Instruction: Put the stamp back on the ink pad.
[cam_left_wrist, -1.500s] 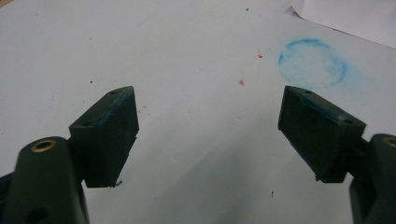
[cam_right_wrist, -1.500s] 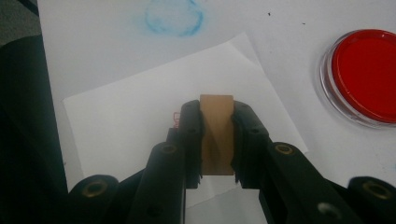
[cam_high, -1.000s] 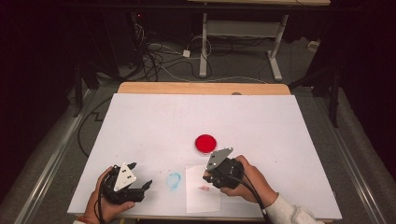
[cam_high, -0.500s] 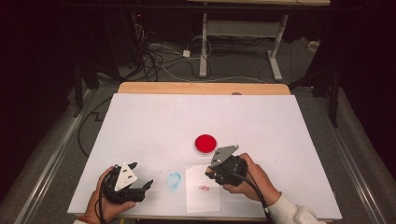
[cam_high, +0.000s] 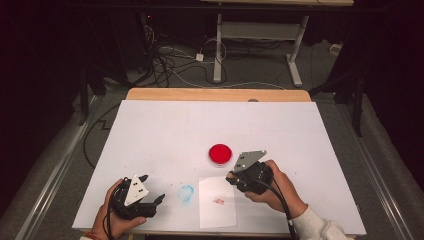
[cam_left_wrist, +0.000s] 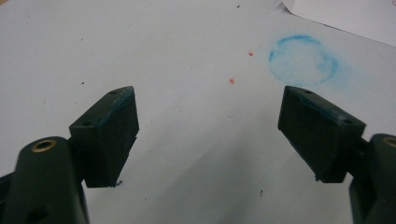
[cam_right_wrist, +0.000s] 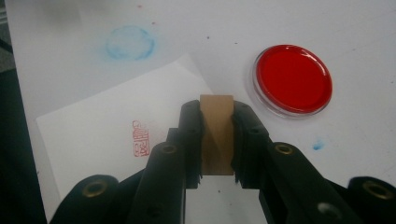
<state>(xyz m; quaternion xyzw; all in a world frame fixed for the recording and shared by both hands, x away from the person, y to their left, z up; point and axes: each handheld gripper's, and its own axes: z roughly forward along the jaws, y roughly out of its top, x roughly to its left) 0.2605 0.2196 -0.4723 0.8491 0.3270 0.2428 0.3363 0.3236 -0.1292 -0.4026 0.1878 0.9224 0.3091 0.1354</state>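
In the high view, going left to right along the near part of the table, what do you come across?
Left gripper, open → faint blue ring stain → white paper sheet with a red stamp mark → right gripper, shut on a tan wooden stamp block.

Bright, even light on the white bench (cam_high: 165, 135), from overhead; dark, dim surroundings in the high view. Soft shadow under the left gripper's fingers (cam_left_wrist: 112, 135). Faint glare on the red ink pad (cam_right_wrist: 293, 79). Slightly soft, grainy focus throughout; near fingers blurred.
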